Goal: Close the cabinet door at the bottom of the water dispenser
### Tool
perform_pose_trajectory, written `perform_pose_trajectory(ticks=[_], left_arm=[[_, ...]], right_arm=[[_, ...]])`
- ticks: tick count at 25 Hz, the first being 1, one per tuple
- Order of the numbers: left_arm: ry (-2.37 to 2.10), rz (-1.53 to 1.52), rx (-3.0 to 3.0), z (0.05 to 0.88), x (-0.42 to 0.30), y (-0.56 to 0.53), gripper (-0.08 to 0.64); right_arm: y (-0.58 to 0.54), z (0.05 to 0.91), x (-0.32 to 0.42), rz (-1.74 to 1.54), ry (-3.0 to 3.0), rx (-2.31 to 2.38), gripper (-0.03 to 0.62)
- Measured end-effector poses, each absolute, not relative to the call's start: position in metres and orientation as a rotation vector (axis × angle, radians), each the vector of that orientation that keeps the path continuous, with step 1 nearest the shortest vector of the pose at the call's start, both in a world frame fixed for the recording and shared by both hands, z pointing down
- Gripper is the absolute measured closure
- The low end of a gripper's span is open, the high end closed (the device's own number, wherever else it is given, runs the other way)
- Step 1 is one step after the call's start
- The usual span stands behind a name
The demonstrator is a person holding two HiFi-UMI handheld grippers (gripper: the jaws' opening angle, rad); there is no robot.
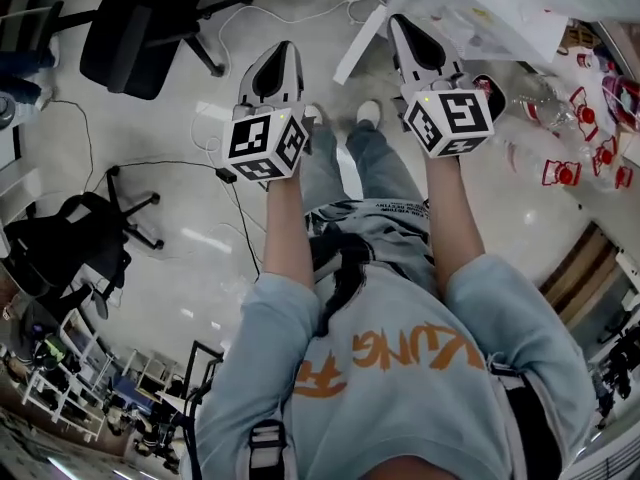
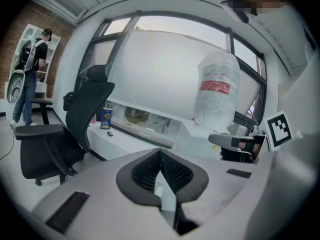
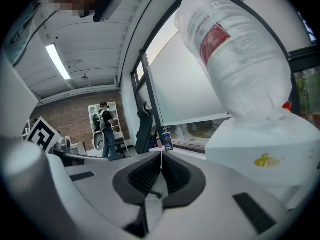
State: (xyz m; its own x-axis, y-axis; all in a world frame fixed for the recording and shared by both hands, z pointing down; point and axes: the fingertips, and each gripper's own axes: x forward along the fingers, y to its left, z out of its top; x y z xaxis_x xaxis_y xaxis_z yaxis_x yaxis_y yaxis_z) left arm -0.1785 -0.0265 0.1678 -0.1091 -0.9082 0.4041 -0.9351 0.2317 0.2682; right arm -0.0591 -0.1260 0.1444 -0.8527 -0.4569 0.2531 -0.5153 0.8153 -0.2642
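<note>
Forearms (image 1: 285, 228) outstretched, parallel; L gripper (image 1: 279, 50) & R gripper (image 1: 402, 23) both clenched, empty, angled slightly down.

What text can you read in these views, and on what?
"UNG": orange letters on the person's light blue sweatshirt, rest lost in folds.
Too blurred: red label on the clear plastic water bottle.
Too blurred: yellow logo on the white dispenser top.
Too small: print on the small blue bag.

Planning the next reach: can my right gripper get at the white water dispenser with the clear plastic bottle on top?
Probably yes. The white water dispenser stands close, just right of the shut right gripper, with nothing between them. Its lower part is out of view.
</note>
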Motion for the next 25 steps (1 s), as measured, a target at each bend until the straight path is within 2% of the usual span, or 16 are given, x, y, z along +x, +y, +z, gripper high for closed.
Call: perform_pose_trajectory(ticks=[12,25], left_arm=[[-1.802,0.144,1.804,0.256,-0.15,-0.042,0.538],[-1.569,0.236,1.953,0.337,-0.148,-0.02,0.538]], right_arm=[[-0.099,0.235,-0.036,0.476,-2.7,0.844,0.563],[-0.043,0.326,-0.055,0.5,-2.624,0.904,0.563]])
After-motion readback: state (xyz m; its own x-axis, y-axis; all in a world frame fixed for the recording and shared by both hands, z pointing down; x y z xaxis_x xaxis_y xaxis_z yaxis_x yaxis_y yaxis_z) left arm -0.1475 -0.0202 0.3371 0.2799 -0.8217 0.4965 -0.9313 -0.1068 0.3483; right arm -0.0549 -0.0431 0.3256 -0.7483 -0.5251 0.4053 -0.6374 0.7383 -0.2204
